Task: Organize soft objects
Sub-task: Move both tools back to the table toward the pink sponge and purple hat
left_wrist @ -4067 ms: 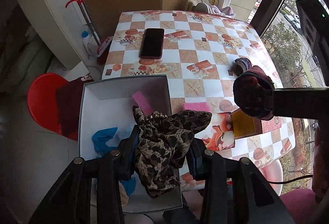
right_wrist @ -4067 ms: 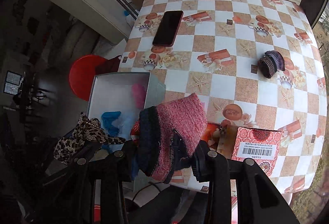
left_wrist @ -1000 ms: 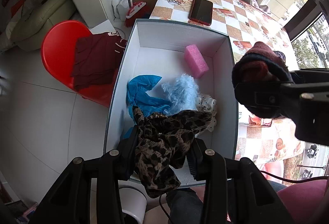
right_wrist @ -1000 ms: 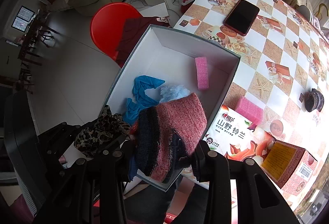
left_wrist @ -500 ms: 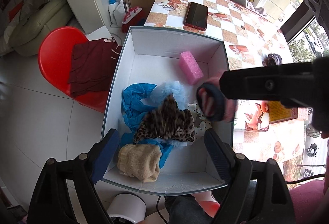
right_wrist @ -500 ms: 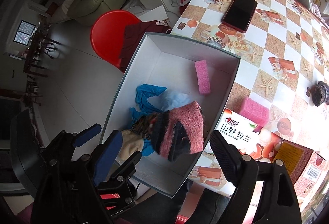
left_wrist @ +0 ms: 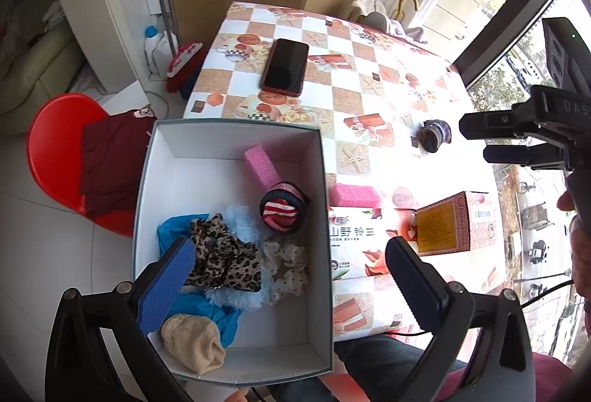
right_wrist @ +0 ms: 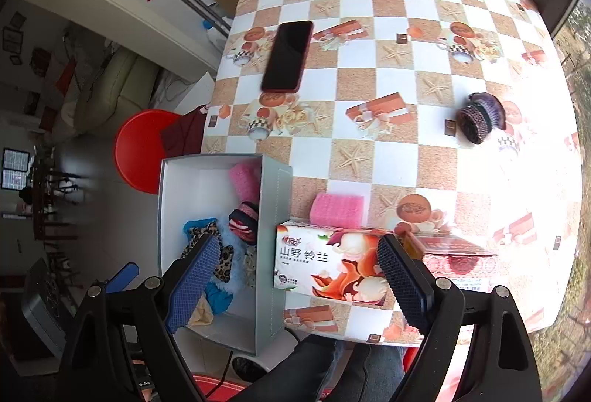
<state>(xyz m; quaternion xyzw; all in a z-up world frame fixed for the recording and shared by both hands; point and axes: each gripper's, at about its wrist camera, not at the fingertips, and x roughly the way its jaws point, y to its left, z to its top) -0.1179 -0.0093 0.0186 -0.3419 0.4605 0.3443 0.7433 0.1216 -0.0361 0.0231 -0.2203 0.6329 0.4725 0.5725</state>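
A white open box [left_wrist: 236, 132] [right_wrist: 273, 202] at the table's left edge holds soft things: a leopard-print cloth [left_wrist: 221, 259], a red-pink knit hat [left_wrist: 283, 207] [right_wrist: 243, 221], a pink foam block [left_wrist: 261, 167], blue cloth, a fluffy pale-blue piece and a beige sock [left_wrist: 194, 341]. A second pink foam block [left_wrist: 352, 196] [right_wrist: 337, 209] and a dark purple knit piece [left_wrist: 436, 135] [right_wrist: 479, 118] lie on the table. My left gripper [left_wrist: 290, 285] is open and empty above the box. My right gripper [right_wrist: 299, 285] [left_wrist: 476, 139] is open and empty above the tissue box.
A printed tissue box [right_wrist: 328, 267], a red-and-yellow carton [left_wrist: 452, 222] and a black phone [left_wrist: 285, 65] [right_wrist: 288, 54] lie on the checkered table [right_wrist: 406, 77]. A red chair [left_wrist: 55, 150] with a maroon cloth stands left of the box.
Both grippers opened. The leopard cloth and the knit hat dropped into the box. The right gripper then swung right, over the table.
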